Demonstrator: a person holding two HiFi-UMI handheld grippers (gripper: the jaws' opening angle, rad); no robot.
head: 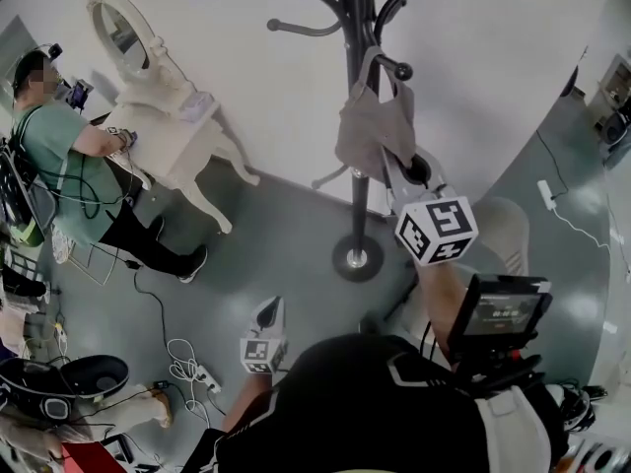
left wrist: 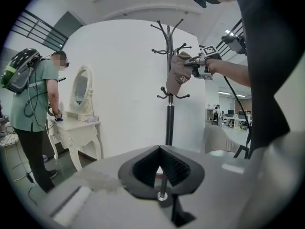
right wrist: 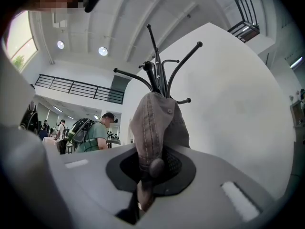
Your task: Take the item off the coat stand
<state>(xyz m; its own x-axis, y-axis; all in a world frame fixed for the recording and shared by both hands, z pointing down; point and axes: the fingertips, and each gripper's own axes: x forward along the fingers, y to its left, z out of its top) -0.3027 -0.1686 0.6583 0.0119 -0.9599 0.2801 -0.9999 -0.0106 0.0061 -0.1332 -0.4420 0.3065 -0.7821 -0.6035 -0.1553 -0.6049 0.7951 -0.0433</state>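
Observation:
A grey cap [head: 370, 126] hangs from a hook of the black coat stand [head: 357, 77], in the upper middle of the head view. My right gripper [head: 397, 177] is raised to the cap's lower right edge and is shut on it. In the right gripper view the cap [right wrist: 155, 123] runs down between the closed jaws of my right gripper [right wrist: 153, 165], with the stand's hooks [right wrist: 157, 75] behind it. My left gripper [head: 273, 305] is held low in front of me, shut and with nothing in it. The left gripper view shows my left gripper [left wrist: 159, 149], the cap [left wrist: 178, 75] and the stand [left wrist: 169, 118].
A white dressing table [head: 173, 131] with an oval mirror stands at the left. A person in a green shirt [head: 64, 151] stands at it. Cables and a power strip [head: 192, 371] lie on the grey floor. A curved white wall rises behind the stand's round base [head: 357, 258].

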